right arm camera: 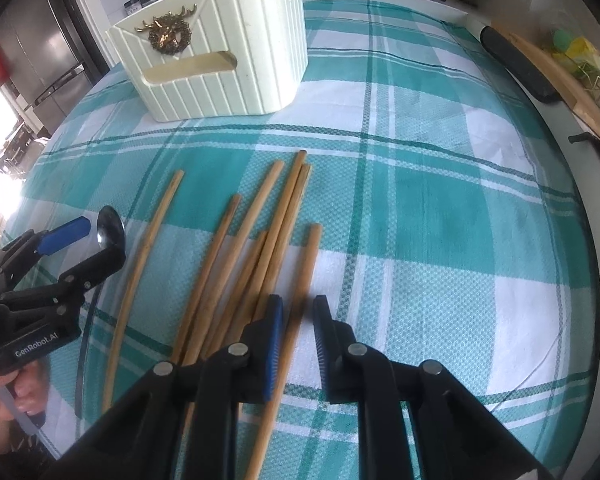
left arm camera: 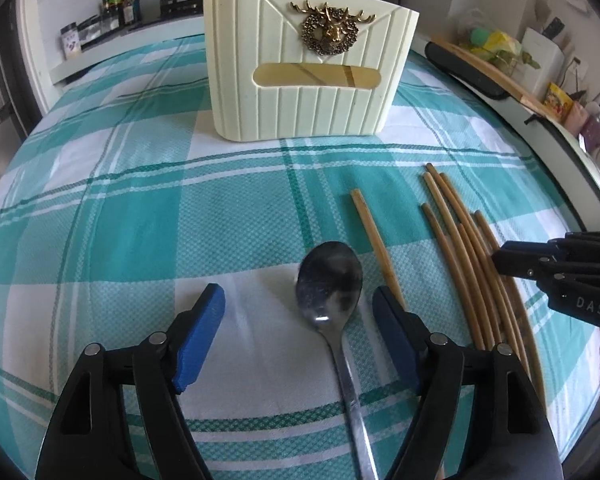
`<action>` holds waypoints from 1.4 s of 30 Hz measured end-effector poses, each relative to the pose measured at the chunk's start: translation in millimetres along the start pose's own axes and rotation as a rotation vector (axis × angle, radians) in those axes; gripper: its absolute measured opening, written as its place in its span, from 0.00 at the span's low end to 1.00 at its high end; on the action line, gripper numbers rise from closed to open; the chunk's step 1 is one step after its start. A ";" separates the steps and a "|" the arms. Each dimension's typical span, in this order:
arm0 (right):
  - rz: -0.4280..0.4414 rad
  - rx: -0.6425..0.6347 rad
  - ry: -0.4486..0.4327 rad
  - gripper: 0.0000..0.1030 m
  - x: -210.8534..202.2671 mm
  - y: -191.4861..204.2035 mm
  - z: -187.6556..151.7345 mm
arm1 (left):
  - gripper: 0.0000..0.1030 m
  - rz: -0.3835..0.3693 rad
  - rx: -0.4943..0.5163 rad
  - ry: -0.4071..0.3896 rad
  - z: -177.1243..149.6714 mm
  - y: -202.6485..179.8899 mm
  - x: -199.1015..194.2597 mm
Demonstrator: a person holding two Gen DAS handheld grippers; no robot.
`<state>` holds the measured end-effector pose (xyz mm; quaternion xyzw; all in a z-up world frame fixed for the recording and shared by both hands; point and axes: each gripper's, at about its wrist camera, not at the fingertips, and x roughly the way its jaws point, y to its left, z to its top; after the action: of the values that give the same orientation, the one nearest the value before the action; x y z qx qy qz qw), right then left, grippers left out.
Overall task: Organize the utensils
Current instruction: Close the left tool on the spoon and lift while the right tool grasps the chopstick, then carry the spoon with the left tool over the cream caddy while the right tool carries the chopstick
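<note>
Steel spoon [left arm camera: 330, 280] btwn open left tool [left arm camera: 298, 312] pads (cloth [left arm camera: 140, 200] beyond).

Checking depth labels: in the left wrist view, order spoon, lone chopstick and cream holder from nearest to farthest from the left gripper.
1. Spoon, between the left gripper's fingers.
2. Lone chopstick, just right of the right finger.
3. Cream holder, far ahead on the cloth.

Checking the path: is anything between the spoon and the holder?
Nothing visible. The spoon lies between the open left gripper fingers, and only bare checked cloth stretches ahead to the cream holder.
</note>
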<state>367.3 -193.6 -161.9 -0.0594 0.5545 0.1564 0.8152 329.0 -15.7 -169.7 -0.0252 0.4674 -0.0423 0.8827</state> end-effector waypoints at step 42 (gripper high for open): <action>0.113 -0.008 -0.724 0.07 -238.5 37.7 -10.6 | 0.33 -0.227 -0.098 -0.385 40.8 45.1 -188.4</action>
<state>265.6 -206.0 57.1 0.0276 0.2320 0.2143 0.9484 259.7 47.8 4.5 -0.1282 0.2859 -0.1129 0.9429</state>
